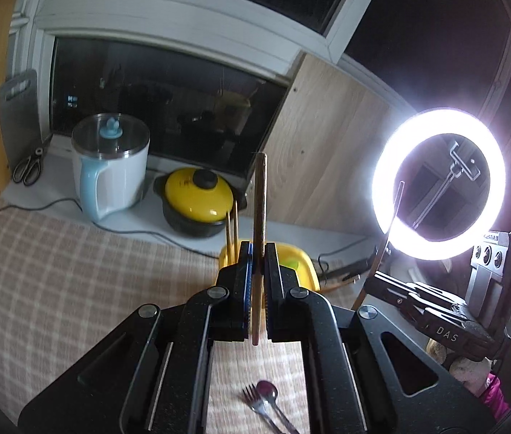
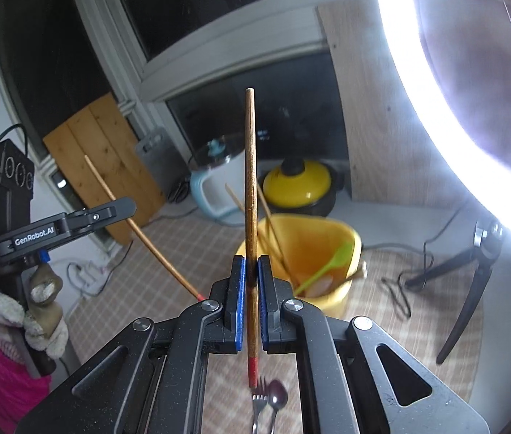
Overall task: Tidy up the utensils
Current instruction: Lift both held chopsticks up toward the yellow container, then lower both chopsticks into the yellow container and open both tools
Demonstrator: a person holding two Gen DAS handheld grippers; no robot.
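L gripper (image 1: 258,282) & R gripper (image 2: 252,289) are each clamped on one wooden chopstick (image 2: 250,199), upright, above the checked cloth near the yellow bucket (image 2: 331,238). Prob. light, stiff, smooth, so may pivot; the grip sits low on the shaft. Brown wood w/ red end; fork (image 2: 258,403) & spoon (image 2: 278,398) lie below.

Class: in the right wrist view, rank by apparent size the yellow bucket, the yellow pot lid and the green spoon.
1. yellow bucket
2. yellow pot lid, though it stands farther away, so this ranking is unsure
3. green spoon
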